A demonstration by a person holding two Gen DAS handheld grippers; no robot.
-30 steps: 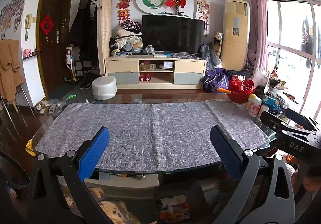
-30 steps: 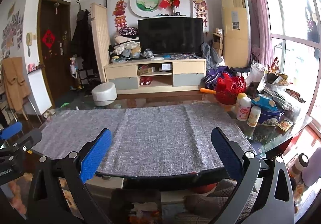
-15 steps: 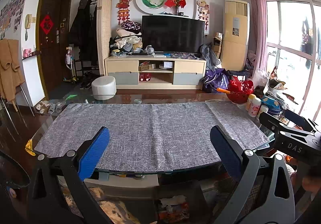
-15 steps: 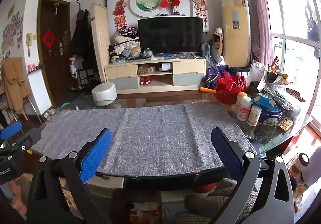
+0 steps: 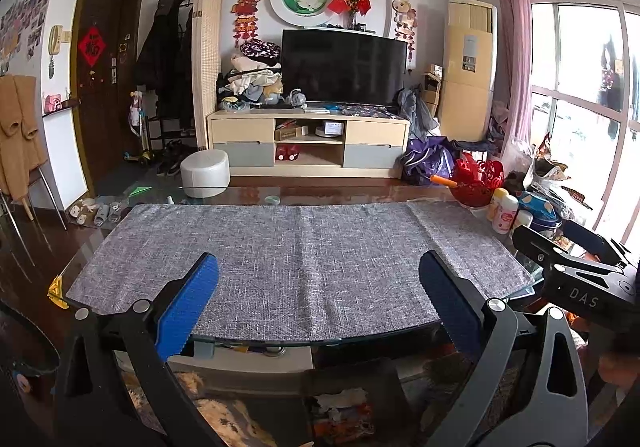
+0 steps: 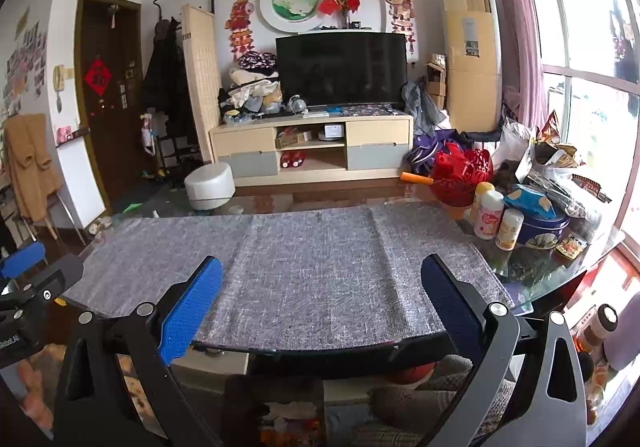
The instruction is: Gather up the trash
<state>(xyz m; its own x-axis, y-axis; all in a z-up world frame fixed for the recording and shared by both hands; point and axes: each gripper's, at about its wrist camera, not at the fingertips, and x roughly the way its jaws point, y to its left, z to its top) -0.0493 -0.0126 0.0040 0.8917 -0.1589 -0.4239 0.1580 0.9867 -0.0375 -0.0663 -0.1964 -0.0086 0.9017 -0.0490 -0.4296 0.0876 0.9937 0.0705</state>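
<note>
My left gripper is open and empty, held at the near edge of a glass table covered by a grey cloth. My right gripper is also open and empty at the same near edge, further right. The cloth shows bare in both views; I see no loose trash on it. A dark bin with crumpled wrappers sits below the table edge between the left fingers; it also shows in the right wrist view. The right gripper appears at the right of the left wrist view.
Bottles, a blue tin, a red basket and snack bags crowd the table's right end. A white stool and TV cabinet stand beyond the table. The glass edge has a yellow corner guard.
Both grippers have stayed open and nearly still; the views shift only slightly.
</note>
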